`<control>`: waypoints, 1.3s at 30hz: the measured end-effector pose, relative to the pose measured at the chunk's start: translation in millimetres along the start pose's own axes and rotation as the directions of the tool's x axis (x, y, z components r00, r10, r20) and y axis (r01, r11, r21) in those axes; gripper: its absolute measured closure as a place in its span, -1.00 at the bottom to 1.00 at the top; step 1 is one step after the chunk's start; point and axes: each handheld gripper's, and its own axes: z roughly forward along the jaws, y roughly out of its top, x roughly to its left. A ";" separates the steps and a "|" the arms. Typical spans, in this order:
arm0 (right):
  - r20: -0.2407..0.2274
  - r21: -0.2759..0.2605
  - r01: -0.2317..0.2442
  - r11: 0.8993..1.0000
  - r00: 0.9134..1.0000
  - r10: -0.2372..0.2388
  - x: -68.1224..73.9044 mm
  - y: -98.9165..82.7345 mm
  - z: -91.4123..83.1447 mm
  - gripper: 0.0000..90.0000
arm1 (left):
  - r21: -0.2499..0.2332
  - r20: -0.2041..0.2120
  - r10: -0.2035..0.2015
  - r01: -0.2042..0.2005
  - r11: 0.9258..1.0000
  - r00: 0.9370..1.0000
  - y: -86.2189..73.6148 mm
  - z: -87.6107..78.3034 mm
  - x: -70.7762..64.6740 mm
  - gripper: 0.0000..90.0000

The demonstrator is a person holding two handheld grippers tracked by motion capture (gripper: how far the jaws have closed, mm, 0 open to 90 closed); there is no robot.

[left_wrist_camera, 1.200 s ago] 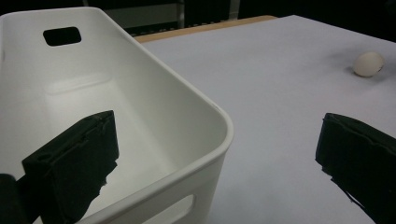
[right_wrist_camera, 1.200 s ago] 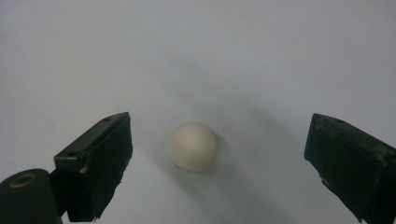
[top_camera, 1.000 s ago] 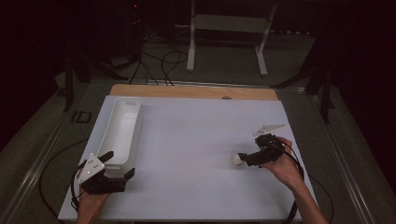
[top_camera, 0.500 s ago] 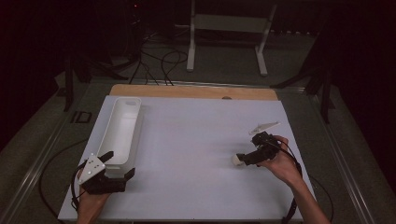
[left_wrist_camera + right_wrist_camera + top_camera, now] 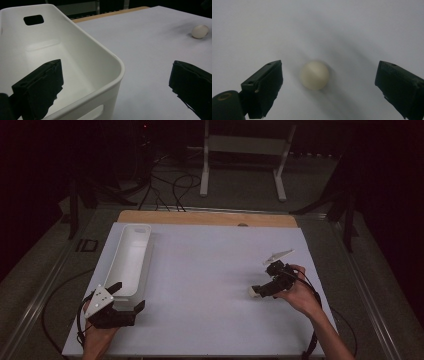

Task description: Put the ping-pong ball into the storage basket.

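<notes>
The room around my white table sheet [image 5: 210, 285] is dim, nearly black at the edges. The small cream ball [image 5: 314, 75] looks soft and blurred, with faint grey shadows streaking the sheet around it.

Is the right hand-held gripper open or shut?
Open: right hand-held gripper jaws stand wide apart around the small cream ball, untouched.

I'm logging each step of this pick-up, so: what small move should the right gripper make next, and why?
Probably ease the right gripper forward a little, then close. Its jaws stand wide open on either side of the cream ball, which lies free on the white table ahead of the pads, untouched. The left gripper, open, straddles the near corner of the white bin.
</notes>
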 end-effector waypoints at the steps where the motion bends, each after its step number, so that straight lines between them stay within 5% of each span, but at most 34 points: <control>1: 0.002 0.003 0.002 1.000 1.000 -0.002 0.2 0.4 0.5 -0.84 | 0.000 0.000 0.000 0.000 1.000 1.000 0.0 0.0 0.0 -1.00; 16: -0.015 0.067 0.036 0.997 0.999 -0.035 4.2 7.2 10.6 -0.84 | 0.001 -0.001 0.002 -0.002 1.000 1.000 0.0 0.1 0.0 -1.00; 39: -0.039 0.184 0.089 0.979 0.996 -0.083 10.0 10.9 30.0 -0.83 | 0.000 0.000 0.002 -0.002 1.000 1.000 -0.1 0.0 0.0 -1.00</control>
